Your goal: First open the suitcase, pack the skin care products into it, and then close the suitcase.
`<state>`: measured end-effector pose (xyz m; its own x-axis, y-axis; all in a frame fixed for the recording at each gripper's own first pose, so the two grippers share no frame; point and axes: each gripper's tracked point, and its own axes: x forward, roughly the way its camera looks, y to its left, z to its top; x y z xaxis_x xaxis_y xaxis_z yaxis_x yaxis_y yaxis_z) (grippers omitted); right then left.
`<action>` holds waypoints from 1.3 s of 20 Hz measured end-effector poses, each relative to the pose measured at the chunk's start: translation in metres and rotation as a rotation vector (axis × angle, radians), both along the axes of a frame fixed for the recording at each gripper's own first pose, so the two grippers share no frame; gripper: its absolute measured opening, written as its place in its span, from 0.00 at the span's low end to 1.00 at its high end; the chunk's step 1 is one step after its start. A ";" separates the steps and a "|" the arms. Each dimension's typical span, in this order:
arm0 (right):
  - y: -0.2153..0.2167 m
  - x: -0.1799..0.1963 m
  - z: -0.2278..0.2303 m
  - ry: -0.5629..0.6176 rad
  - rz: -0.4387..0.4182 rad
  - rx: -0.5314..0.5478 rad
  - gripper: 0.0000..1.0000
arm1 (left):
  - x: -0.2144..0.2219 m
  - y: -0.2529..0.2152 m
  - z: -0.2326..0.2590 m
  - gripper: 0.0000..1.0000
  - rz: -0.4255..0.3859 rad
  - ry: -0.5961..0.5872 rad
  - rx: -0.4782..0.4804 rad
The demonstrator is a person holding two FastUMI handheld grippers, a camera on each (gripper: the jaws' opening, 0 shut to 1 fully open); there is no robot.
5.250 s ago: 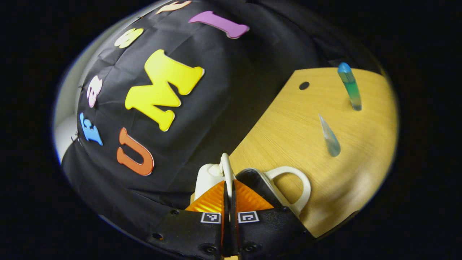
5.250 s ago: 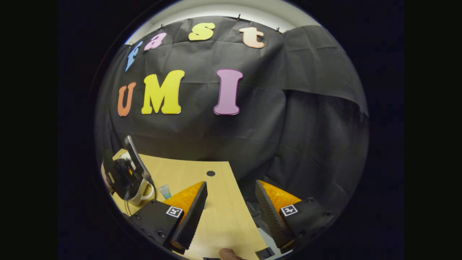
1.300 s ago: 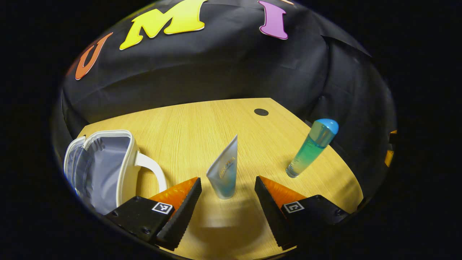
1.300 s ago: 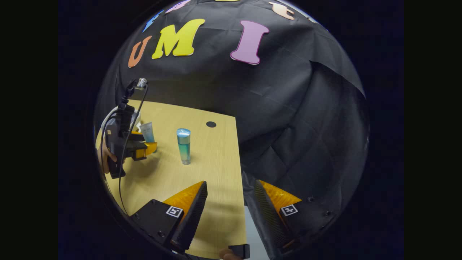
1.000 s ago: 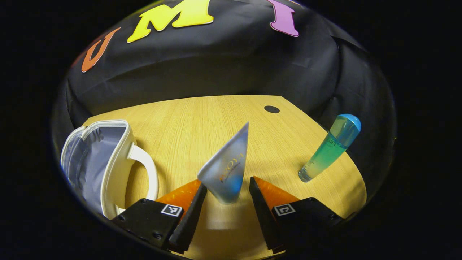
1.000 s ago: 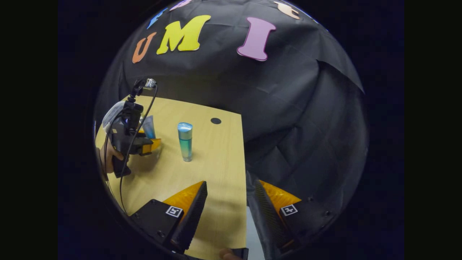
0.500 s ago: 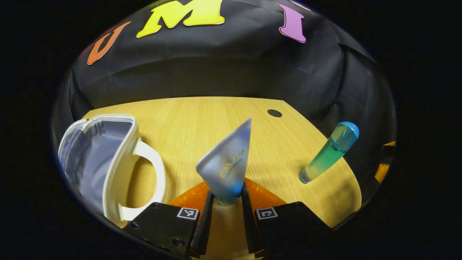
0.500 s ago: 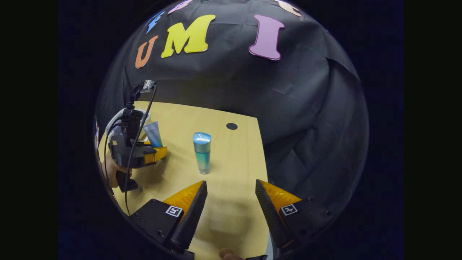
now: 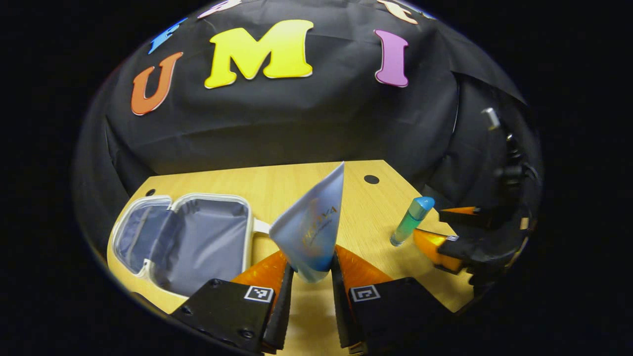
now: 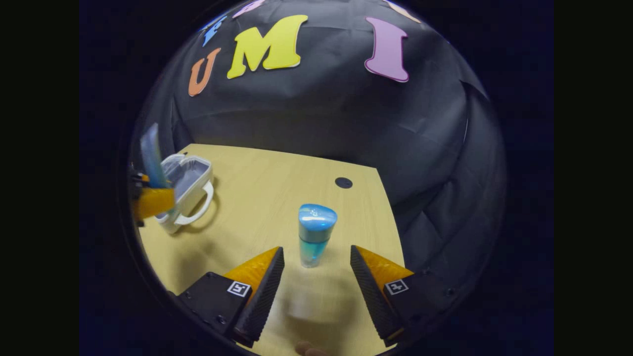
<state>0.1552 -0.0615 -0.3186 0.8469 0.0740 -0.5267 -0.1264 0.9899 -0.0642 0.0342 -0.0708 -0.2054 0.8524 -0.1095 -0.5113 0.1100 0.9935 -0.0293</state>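
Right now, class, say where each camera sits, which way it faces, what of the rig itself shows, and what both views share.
Left gripper view: rides on the left gripper, facing the booth wall across the table; its fingers pinch the tube, open suitcase to its left.
Right gripper view: rides on the right gripper, facing the wall; open fingers flank the upright bottle; a fingertip shows at the bottom edge.
Shared: table, suitcase, tube, bottle, and each other's gripper.

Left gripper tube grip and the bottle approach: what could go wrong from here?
1. The left gripper pinches the tube only at its low end, so it may pivot or slip before reaching the open suitcase.
2. The bottle stands upright between the open right gripper fingers; a nudge could topple it.
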 end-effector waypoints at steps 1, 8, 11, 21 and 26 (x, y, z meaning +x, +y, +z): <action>0.001 0.009 -0.006 -0.002 -0.007 0.006 0.80 | -0.010 0.009 0.009 0.42 0.017 -0.002 -0.003; 0.007 0.041 -0.036 0.025 -0.068 0.027 0.66 | -0.054 0.090 0.029 0.42 0.142 0.026 0.010; 0.007 0.042 -0.032 0.015 -0.095 0.028 0.41 | -0.066 0.119 0.031 0.42 0.178 0.034 0.003; 0.029 -0.034 0.031 0.007 -0.120 0.041 0.37 | -0.028 0.190 0.006 0.42 0.146 0.059 0.038; 0.058 -0.084 0.066 0.004 -0.103 0.033 0.37 | 0.012 0.206 -0.064 0.43 0.124 0.203 0.062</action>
